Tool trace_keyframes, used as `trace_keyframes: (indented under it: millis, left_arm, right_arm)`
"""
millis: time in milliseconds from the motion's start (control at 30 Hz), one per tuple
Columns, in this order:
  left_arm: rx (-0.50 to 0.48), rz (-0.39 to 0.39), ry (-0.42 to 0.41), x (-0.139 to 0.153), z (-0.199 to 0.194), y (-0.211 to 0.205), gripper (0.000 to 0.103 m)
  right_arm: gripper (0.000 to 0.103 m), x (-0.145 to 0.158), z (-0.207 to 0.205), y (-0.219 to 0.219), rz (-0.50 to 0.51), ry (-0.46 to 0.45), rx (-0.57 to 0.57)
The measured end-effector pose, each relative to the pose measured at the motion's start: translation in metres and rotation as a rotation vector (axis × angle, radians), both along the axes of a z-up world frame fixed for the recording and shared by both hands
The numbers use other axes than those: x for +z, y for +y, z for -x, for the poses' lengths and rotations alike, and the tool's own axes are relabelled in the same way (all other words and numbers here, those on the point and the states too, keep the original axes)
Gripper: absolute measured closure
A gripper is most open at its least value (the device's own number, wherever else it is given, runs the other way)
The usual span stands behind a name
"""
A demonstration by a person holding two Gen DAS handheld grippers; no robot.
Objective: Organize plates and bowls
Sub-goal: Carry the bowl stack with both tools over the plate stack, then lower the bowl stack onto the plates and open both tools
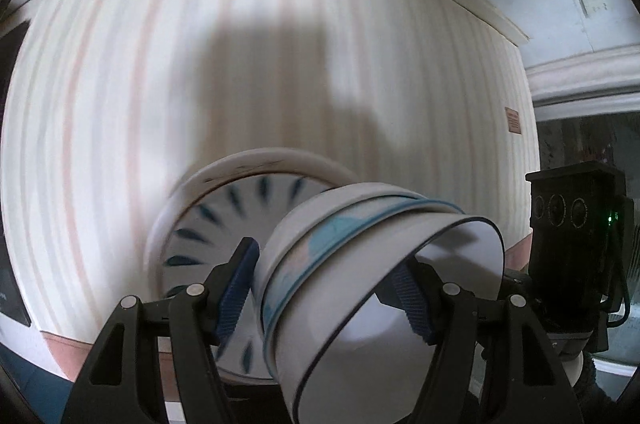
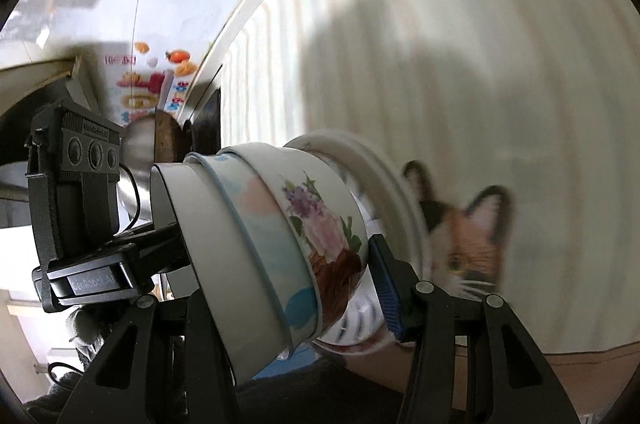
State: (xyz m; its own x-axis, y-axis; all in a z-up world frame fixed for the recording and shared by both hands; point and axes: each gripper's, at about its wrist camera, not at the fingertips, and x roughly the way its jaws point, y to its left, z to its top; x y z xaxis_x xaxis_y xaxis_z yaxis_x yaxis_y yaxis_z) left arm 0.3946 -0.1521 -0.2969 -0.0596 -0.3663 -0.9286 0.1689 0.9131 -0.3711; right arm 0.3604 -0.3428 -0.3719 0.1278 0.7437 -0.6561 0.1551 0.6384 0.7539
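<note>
- A nested stack of three ceramic bowls [image 1: 360, 264] is held tipped on its side between both tools, above a striped white cloth with faint pink lines [image 1: 120, 104] that covers the surface.
- The left tool [image 1: 332, 288] has its blue ribbed pads [image 1: 236, 288] spread wide around the stack: one pad lies against the outer wall of the bowls and the other sits inside the open mouth of the plain white dark-rimmed bowl [image 1: 380, 324], so the tool is clamped on the stack.
- Seen from the right wrist, the right tool [image 2: 280, 272] spans the same stack [image 2: 272, 244]; one blue pad [image 2: 386, 288] presses the base end of the white bowl painted with pink and purple flowers [image 2: 324, 224], while the opposite finger is hidden behind the stack, and the grip looks closed on it.
- Between the plain bowl and the flowered one sits a white bowl with pale blue and peach patches and a blue rim line [image 2: 256, 224].
- Behind the stack, a round white plate with dark blue dash marks around its well [image 1: 208, 224] appears blurred; whether it touches the bowls cannot be told.
- A printed fox face with pointed ears [image 2: 468, 240] shows on the cloth just beside the plate's edge [image 2: 384, 184].
- A black camera unit with three round lenses [image 1: 568, 216] rides on the opposite tool in each view.
</note>
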Motion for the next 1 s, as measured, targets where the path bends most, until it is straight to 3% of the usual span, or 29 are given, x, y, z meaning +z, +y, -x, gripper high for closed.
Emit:
trace_keyframes:
  millis: [333,1000]
  left_arm:
    - [0.048,0.002,0.031,-0.022,0.004,0.031,0.039]
    - [0.032,-0.006,0.012,-0.021,0.001,0.032,0.040]
  right_arm:
    - [0.051,-0.020,-0.006,0.051,0.009,0.032,0.063]
    - [0.051,-0.026,-0.003,0.055,0.056,0.068,0.071]
